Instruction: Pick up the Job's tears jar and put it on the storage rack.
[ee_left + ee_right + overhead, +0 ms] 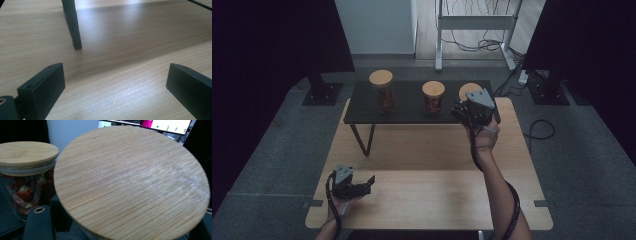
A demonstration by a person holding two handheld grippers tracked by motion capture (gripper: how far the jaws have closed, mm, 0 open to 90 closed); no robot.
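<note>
Three glass jars with round wooden lids stand on a low black shelf [412, 114]. My right gripper [466, 107] is at the right jar [468, 90], and the jaws sit on either side of the glass under the lid, shut on it. In the right gripper view that jar's lid [130, 185] looms large, with one black finger [40, 223] below it. The middle jar [25, 172] holds red pieces. My left gripper [366, 185] rests low over the wooden table [427, 195] at the front left, open, with nothing between its jaws [115, 87].
The left jar [382, 91] and the middle jar [433, 97] stand apart on the shelf. A shelf leg [73, 27] comes down onto the table ahead of the left gripper. A white stand with cables [474, 25] is behind the table.
</note>
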